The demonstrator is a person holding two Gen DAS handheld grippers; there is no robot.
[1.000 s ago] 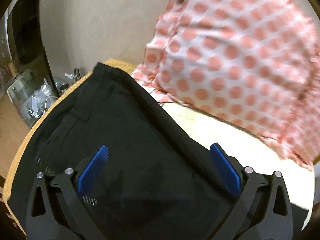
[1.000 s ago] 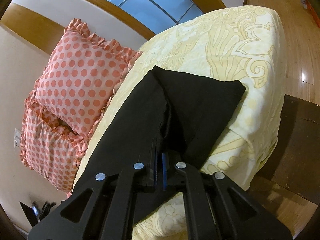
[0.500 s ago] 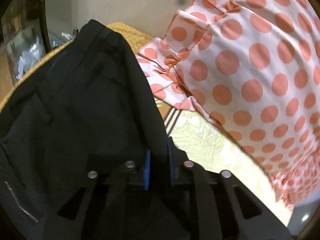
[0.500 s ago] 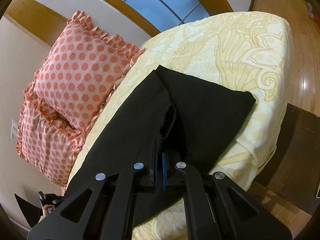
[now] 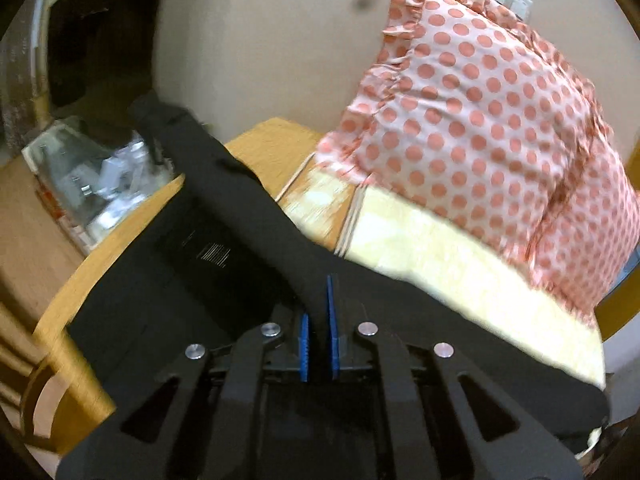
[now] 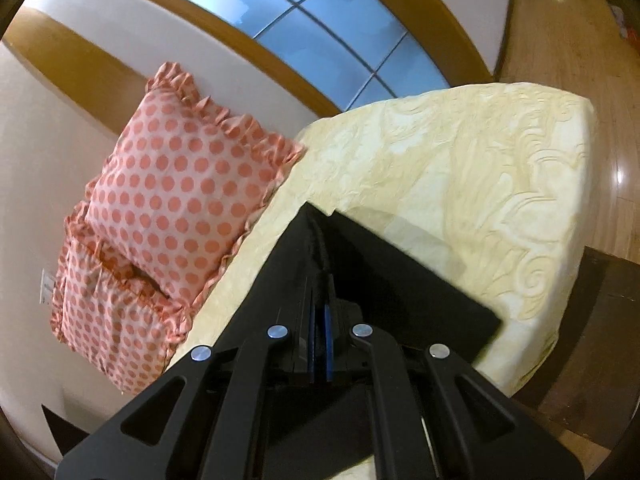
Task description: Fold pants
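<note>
My left claw (image 5: 318, 322) is clamped on a ridge of the black pants (image 5: 224, 184), having shut on it within the last second, and the cloth has risen off the bed (image 5: 460, 256). My right claw (image 6: 319, 320) stays pinched on the pants' other end (image 6: 400, 280), now pulled taut into a peak. The pants lie across the bed, just beside the dotted pillow (image 6: 180, 184).

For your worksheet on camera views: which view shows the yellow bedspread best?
The right wrist view: the yellow bedspread spreads across the frame, its raised pattern clear, beside the black pants. The left wrist view shows only a blurred strip below the dotted pillow.
</note>
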